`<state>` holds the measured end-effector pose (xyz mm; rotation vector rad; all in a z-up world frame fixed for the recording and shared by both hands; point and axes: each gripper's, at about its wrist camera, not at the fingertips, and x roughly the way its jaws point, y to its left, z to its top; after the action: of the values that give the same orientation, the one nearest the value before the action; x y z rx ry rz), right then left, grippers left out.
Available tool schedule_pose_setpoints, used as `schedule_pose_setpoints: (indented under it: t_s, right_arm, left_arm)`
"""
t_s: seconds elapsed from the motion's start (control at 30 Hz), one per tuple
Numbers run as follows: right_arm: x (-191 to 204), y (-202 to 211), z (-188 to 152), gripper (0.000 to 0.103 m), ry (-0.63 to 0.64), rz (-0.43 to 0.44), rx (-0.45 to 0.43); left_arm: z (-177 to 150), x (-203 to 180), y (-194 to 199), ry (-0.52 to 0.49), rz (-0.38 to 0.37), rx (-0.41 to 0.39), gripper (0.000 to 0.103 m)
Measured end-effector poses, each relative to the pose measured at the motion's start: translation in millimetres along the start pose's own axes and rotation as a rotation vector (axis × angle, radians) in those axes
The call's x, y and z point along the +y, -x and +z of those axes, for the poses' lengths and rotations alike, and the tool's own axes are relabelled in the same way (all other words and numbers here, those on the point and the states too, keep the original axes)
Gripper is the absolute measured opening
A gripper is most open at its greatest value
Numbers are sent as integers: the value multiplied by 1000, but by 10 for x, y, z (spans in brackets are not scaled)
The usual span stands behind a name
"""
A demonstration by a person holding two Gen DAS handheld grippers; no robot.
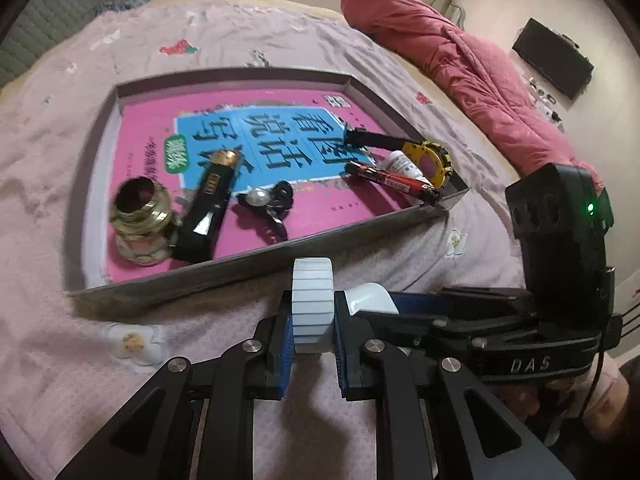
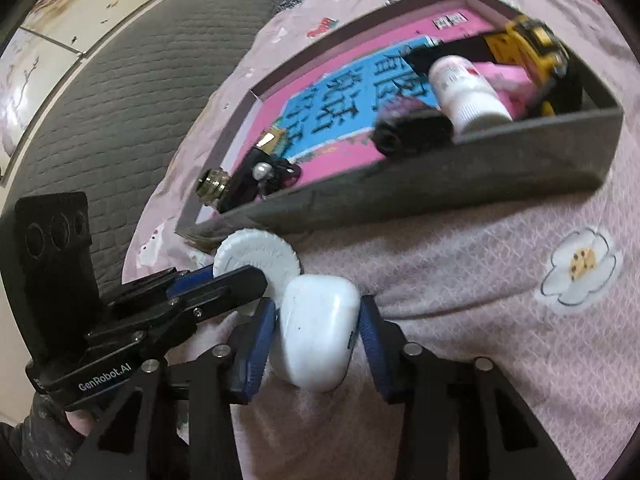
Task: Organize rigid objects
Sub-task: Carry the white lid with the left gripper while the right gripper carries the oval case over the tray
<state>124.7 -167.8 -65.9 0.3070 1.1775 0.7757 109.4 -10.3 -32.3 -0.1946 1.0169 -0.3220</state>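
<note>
My left gripper (image 1: 312, 314) is shut on a white ribbed round lid (image 1: 313, 280), held on edge just in front of the grey tray's near wall (image 1: 240, 276). From the right wrist the same lid (image 2: 256, 260) shows its flat face, with the left gripper (image 2: 236, 272) clamped across it. The right gripper (image 2: 316, 324) has both blue pads (image 2: 256, 344) pressed on a white earbud case (image 2: 316, 328), which rests on the pink bedspread beside the lid. That case (image 1: 372, 298) peeks out right of the lid in the left wrist view.
The tray holds a pink-and-blue book (image 1: 256, 136), a gold-trimmed glass jar (image 1: 140, 220), a black bottle (image 1: 212, 204), a pearl hair clip (image 1: 266, 204), a red marker (image 1: 392, 182), a small white bottle (image 2: 468, 92) and a yellow tape measure (image 1: 430, 160). A red quilt (image 1: 460, 68) lies far right.
</note>
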Motion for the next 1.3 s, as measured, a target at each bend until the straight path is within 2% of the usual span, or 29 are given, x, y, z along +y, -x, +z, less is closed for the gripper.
schedule_pose_setpoints:
  t_s: [0.03, 0.2, 0.37, 0.43, 0.6, 0.77, 1.03, 1.3]
  right_arm:
    - [28, 3, 7, 31, 16, -1, -3]
    - [411, -15, -66, 31, 252, -119, -12]
    - [781, 7, -265, 24, 458, -213, -47]
    - [821, 0, -321, 22, 475, -211, -33]
    - [821, -189, -395, 22, 488, -275, 15]
    - [800, -185, -364, 22, 462, -257, 3]
    - [874, 143, -304, 22, 465, -229, -138]
    - [860, 430, -179, 22, 440, -260, -281]
  left_arm:
    - [-12, 15, 34, 0, 4, -4, 17]
    - [-38, 163, 182, 45, 1, -29, 17]
    - [-41, 244, 290, 72, -10, -52, 17]
    - [-47, 250, 300, 75, -14, -54, 17]
    - [-81, 256, 300, 79, -12, -49, 17]
    - [-83, 240, 316, 78, -6, -59, 17]
    - [6, 175, 482, 74, 6, -105, 17]
    - [104, 145, 631, 73, 46, -143, 17]
